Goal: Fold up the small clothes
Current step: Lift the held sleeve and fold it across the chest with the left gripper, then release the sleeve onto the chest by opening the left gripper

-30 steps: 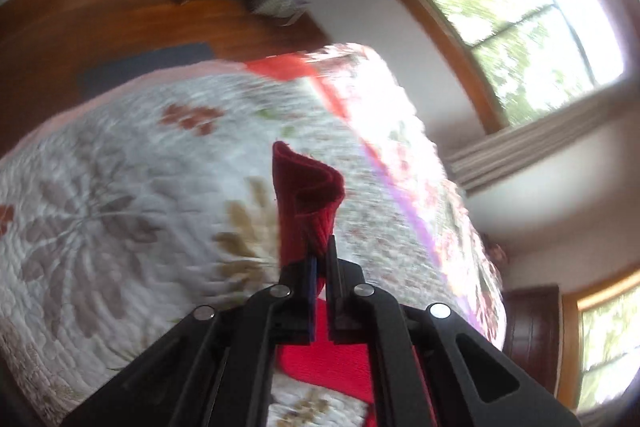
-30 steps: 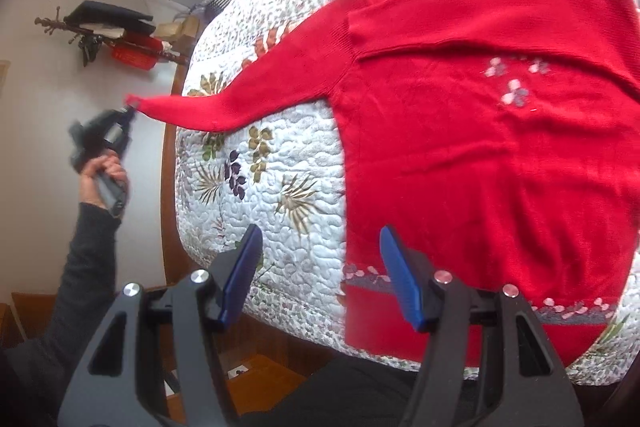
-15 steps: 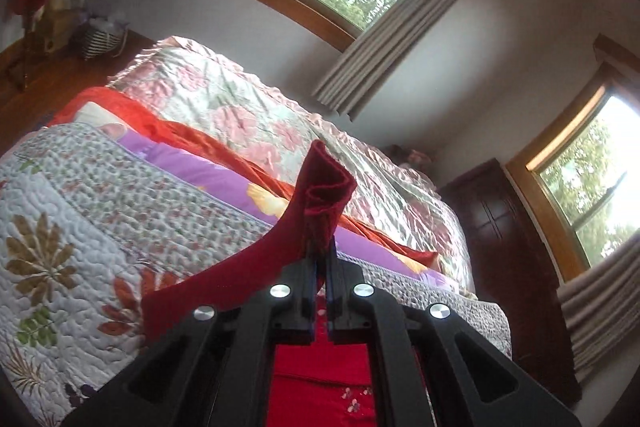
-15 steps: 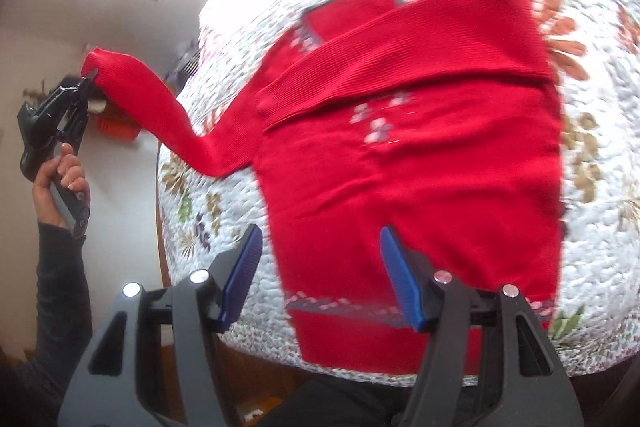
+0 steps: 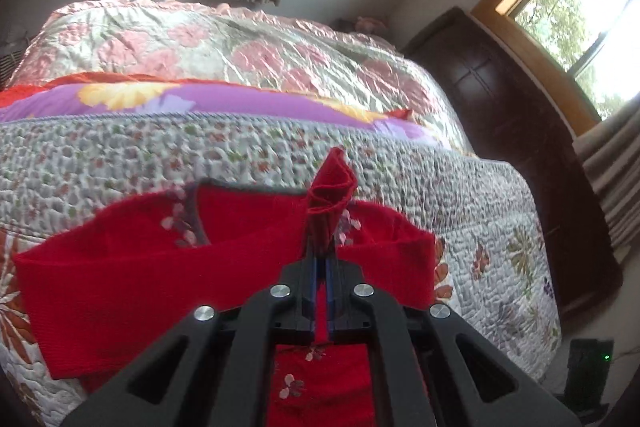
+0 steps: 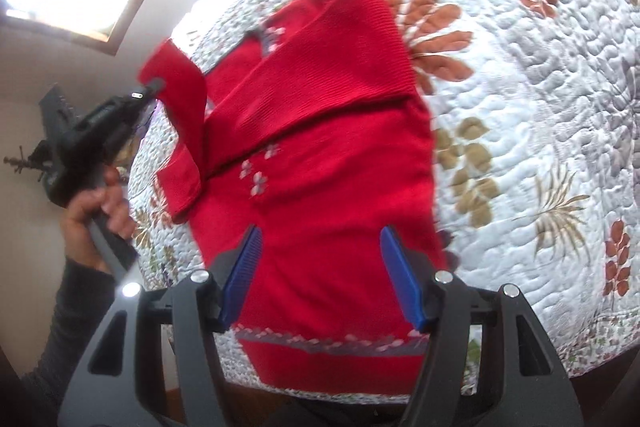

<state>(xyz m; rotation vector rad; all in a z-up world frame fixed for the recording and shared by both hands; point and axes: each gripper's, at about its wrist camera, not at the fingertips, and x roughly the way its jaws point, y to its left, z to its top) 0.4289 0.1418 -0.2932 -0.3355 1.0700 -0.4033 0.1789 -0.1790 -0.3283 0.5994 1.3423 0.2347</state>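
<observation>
Your left gripper (image 5: 320, 247) has its jaws clenched on the sleeve cuff (image 5: 331, 187), lifted above the red sweater (image 6: 332, 163) lying flat on the quilted bed (image 6: 520, 107); right gripper (image 6: 320, 275) jaws released, hovering over the hem

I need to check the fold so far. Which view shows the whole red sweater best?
The right wrist view: the red sweater lies nearly whole on the quilt, one sleeve folded across. The left wrist view shows only its collar end behind the left gripper.
</observation>
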